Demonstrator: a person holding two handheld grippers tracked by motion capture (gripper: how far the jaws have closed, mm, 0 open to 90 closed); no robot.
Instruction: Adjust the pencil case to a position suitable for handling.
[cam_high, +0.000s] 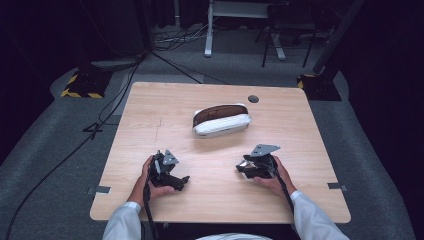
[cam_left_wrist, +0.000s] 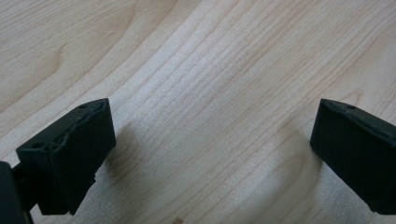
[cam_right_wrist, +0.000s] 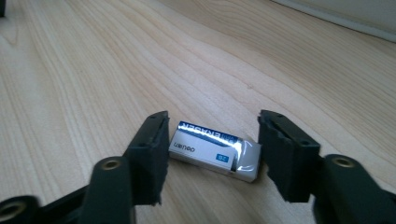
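Closing my right gripper (cam_right_wrist: 212, 156) on the eraser (cam_right_wrist: 215, 150) lying between its jaws on the table (cam_right_wrist: 93, 70): left pad touching, right nearly; squeeze evenly, then lift. Left gripper (cam_left_wrist: 212, 140) wide, idle.

The right gripper (cam_right_wrist: 212, 154) is low over the wooden table (cam_right_wrist: 93, 70), its two black jaws either side of a small white eraser (cam_right_wrist: 212, 151) in a blue-and-white sleeve. The left jaw touches the eraser's end; whether the right jaw touches is unclear. The eraser lies flat, tilted slightly.
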